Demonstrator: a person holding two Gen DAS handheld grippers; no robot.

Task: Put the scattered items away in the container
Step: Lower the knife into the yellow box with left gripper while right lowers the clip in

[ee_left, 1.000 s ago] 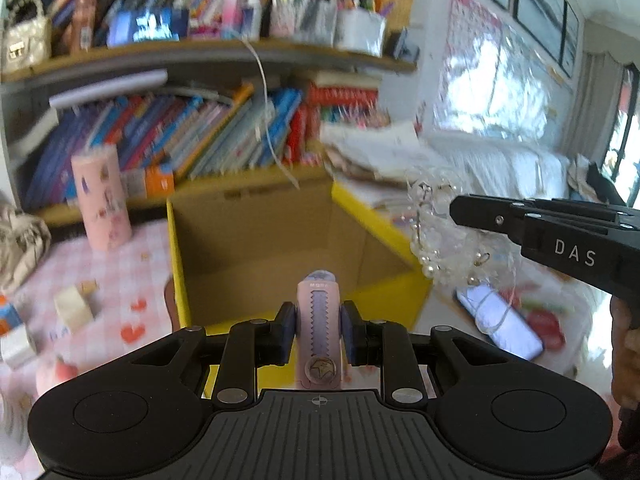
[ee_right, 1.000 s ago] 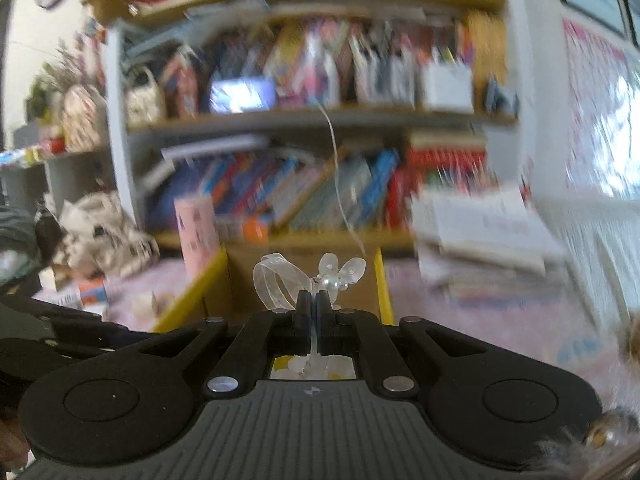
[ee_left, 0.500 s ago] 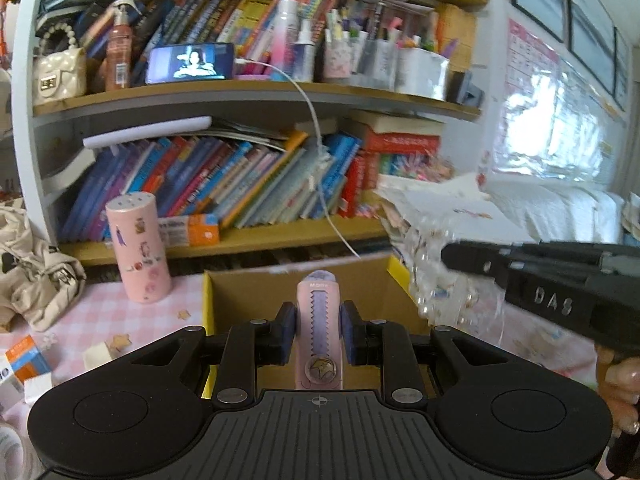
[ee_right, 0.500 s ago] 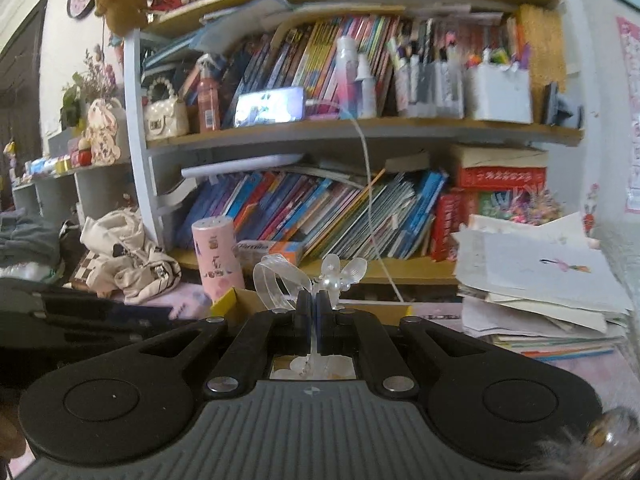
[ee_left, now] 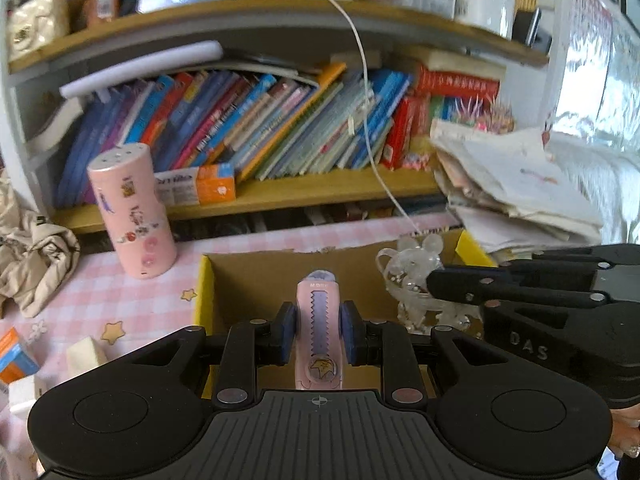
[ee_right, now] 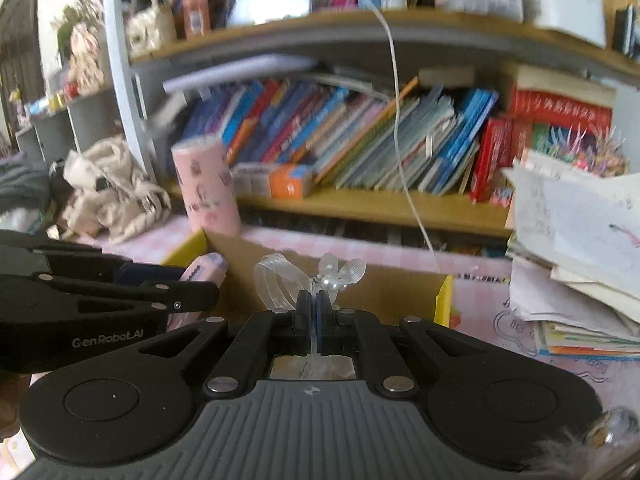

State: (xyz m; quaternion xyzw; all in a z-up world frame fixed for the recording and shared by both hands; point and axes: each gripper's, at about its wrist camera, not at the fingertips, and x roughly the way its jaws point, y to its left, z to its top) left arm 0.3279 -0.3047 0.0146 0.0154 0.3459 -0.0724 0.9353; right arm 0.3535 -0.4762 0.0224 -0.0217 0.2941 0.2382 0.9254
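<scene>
My left gripper point(ee_left: 319, 330) is shut on a pink utility knife point(ee_left: 318, 334) with a toothed slider, held upright over the open cardboard box point(ee_left: 276, 276) with yellow flaps. My right gripper point(ee_right: 315, 308) is shut on a clear plastic hair clip point(ee_right: 308, 280) with ribbon loops and pearl beads, also above the box point(ee_right: 384, 292). In the left wrist view the right gripper point(ee_left: 434, 282) comes in from the right with the clip point(ee_left: 414, 280) at its tip. In the right wrist view the left gripper point(ee_right: 200, 294) reaches in from the left with the knife point(ee_right: 206, 270).
A pink sticker-covered cylinder point(ee_left: 132, 216) stands left of the box on the pink checked cloth point(ee_left: 132, 300). Small boxes and an eraser point(ee_left: 86, 358) lie at lower left. A bookshelf point(ee_left: 256, 196) runs behind, a paper stack point(ee_left: 516, 196) sits at right, a white cable point(ee_left: 366, 112) hangs down.
Both grippers have swung to face the shelf and come down closer over the box, each still holding its item. The right gripper and clip now sit nearer the left gripper.
</scene>
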